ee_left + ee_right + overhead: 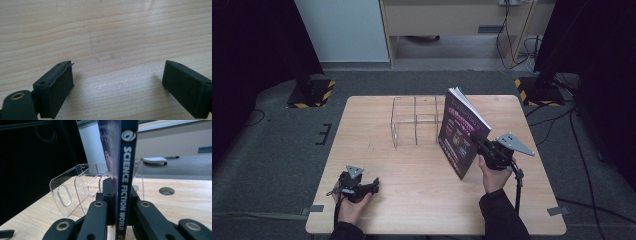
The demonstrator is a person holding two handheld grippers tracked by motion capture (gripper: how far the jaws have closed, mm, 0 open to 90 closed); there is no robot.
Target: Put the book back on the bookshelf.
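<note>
Magazine (463, 131) — spine reading "SCIENCE FICTION WORLD" — stands clamped upright in the right gripper (484, 146), just right of the clear acrylic rack (414, 120), seemingly lifted, while the left gripper (367, 188) gapes empty near the table (362, 130) edge nearest the person.

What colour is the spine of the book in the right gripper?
Dark navy blue with white lettering on the book's spine, clearest in the right gripper view.

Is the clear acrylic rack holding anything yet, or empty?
Empty: the clear rack shows bare compartments in the high view. The magazine is outside it, clamped upright in the right gripper.
</note>
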